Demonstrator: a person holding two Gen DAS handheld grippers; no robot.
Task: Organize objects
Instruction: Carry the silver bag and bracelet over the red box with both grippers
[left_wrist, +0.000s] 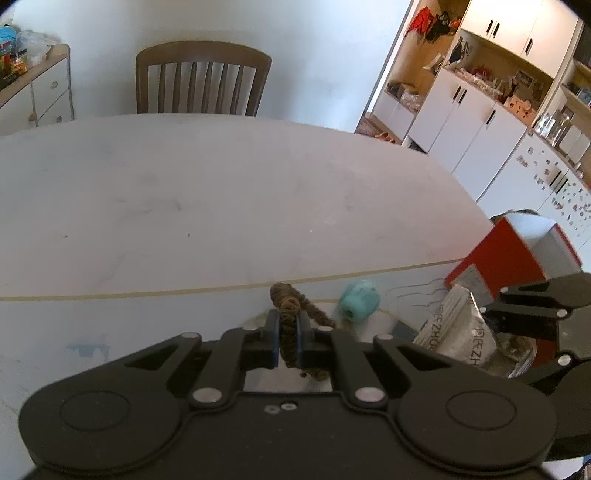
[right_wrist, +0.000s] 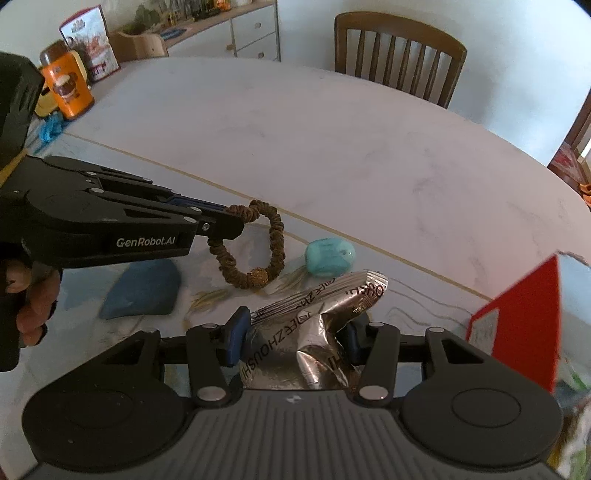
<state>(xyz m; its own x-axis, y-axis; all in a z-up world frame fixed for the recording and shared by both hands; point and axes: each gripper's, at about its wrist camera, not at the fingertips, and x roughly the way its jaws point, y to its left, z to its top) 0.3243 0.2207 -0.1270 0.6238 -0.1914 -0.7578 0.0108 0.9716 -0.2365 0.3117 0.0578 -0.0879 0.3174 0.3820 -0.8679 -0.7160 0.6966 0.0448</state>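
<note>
One "GenRobot.AI" left gripper (right_wrist: 225, 221), "ZHOUSHI" foil packet (right_wrist: 314, 325)

both grippers' fingers (left_wrist: 273, 332) (right_wrist: 236, 336) clamped

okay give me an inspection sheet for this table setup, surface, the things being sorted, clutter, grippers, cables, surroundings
Surface: pale marble-look table with a thin tan line across it.
Job's things: brown hair tie; silver foil packet; turquoise piece lying on the table; red box at the right.
Clutter: orange jar, printed bag and blue bundle at the table's far left.
Grippers: left gripper shut on the hair tie; right gripper shut on the foil packet.
Cables: nothing seen.
Surroundings: wooden chair, drawer unit, white cabinets.
</note>
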